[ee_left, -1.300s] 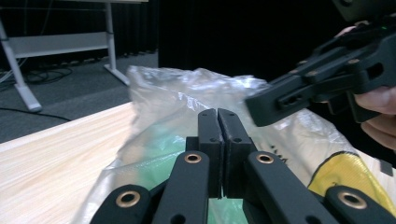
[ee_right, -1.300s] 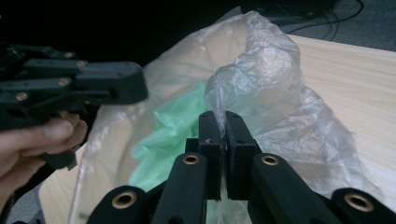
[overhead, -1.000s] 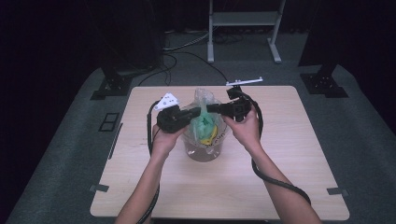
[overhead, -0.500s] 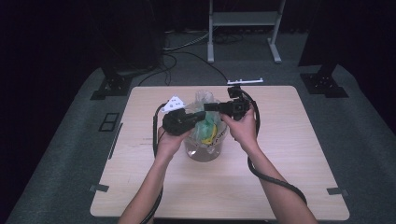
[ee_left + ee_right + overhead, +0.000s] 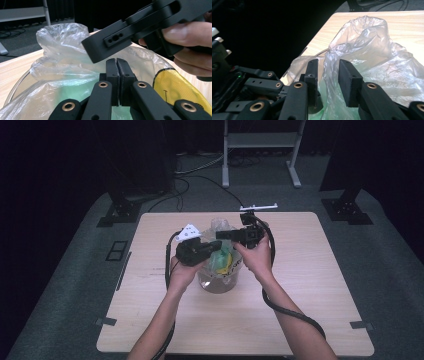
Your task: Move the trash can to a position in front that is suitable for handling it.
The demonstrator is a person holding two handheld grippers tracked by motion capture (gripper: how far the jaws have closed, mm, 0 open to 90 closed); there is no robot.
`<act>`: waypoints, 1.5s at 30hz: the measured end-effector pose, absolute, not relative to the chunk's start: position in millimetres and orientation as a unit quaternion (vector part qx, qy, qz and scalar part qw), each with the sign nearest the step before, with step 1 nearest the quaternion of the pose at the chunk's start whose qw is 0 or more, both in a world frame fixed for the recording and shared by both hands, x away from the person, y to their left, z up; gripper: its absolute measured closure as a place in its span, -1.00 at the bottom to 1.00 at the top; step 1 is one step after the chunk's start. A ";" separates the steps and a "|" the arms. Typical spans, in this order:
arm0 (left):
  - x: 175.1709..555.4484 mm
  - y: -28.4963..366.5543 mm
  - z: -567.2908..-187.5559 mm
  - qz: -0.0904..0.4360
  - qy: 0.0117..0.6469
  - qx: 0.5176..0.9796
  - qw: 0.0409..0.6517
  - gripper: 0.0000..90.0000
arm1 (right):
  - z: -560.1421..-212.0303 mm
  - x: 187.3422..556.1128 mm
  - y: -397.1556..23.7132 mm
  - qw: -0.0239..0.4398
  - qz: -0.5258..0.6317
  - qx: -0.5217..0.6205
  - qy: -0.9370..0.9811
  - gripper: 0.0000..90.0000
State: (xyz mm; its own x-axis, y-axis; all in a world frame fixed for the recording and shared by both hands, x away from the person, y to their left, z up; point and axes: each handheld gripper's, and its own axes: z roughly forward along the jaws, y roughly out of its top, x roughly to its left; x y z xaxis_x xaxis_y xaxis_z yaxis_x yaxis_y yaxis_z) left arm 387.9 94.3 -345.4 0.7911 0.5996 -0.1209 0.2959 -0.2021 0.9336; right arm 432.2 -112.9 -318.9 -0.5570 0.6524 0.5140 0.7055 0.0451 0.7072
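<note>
- Desk (image 5: 310, 320): light wooden top with taped corners.
- Grey floor mat (image 5: 385, 270) beneath the desk.
- Metal stand (image 5: 260, 150) beyond the far edge.
- Black cables (image 5: 200, 170) on the floor, near the stand.

A bowl (image 5: 220, 282) stands mid-desk (image 5: 310, 320) with a plastic bag (image 5: 222, 227) in it. The left claw (image 5: 216, 248) is at the bag's left. The right claw (image 5: 220, 234) reaches in from the right, just behind the left.

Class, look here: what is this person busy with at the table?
A person holds a tool in each hand over a clear plastic bag sitting in a glass bowl on the table. The left tool is shut. The right tool has just been opening, with a fold of the bag between its jaws. Yellow and green items lie in the bowl.
</note>
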 end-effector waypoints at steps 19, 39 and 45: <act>383.1 110.3 -333.6 0.127 0.304 0.749 0.575 0.14 | -325.4 433.3 -116.9 0.016 -0.493 -0.481 -0.724 0.99; 378.4 153.5 -331.0 0.156 0.344 0.725 0.575 -0.31 | -329.1 432.9 -131.6 0.041 -0.513 -0.477 -0.712 1.00; 375.9 165.9 -337.0 0.157 0.356 0.724 0.569 -0.37 | -324.4 432.4 -138.8 0.042 -0.522 -0.480 -0.704 1.00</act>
State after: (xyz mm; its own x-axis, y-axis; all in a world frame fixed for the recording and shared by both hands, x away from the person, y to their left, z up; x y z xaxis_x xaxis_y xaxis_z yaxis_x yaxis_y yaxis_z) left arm 375.9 165.9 -337.0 0.6966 0.6952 -0.1774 0.3368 -0.0986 0.9364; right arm 432.4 -138.8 -324.4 -0.5364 0.6315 0.5600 0.7197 -0.0044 0.6943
